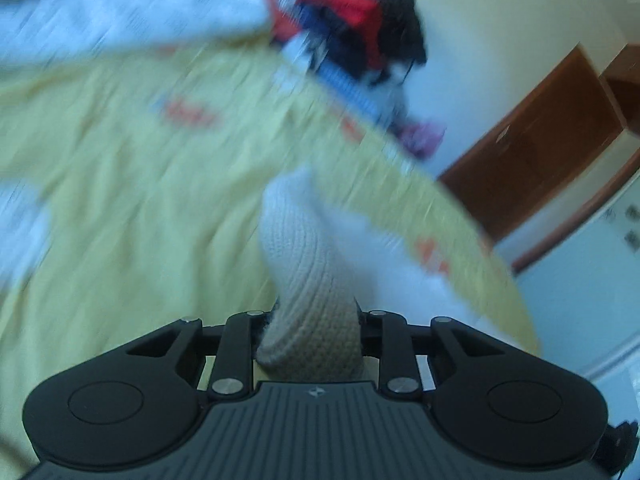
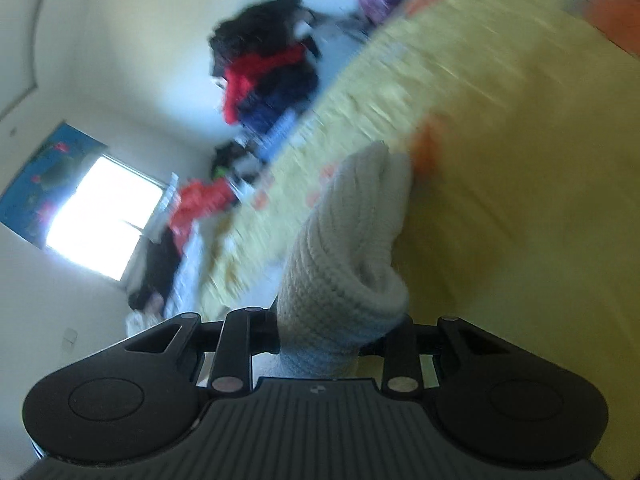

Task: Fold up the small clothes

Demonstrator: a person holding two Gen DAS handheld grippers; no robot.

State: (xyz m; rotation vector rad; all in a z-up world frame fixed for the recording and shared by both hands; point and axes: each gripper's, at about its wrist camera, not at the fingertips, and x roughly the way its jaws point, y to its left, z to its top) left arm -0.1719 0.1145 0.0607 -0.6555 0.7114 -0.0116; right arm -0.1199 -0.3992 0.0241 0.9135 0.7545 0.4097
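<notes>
**Both grippers clamped on a knit garment**

The left gripper [image 1: 316, 320] pinches a fold of a cream ribbed knit garment [image 1: 304, 256]; the right gripper [image 2: 332, 320] pinches the same knit [image 2: 344, 248]. The garment hangs over a yellow bedsheet [image 1: 120, 200]. A pile of red and dark clothes [image 1: 360, 28] lies beyond. Both views are motion-blurred.

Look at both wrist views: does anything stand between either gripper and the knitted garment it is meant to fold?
Nothing visible does. The left gripper is already shut on the cream knitted garment, and the right gripper is shut on the same kind of knit. Only the yellow bedsheet lies beyond; the frames are blurred.
</notes>
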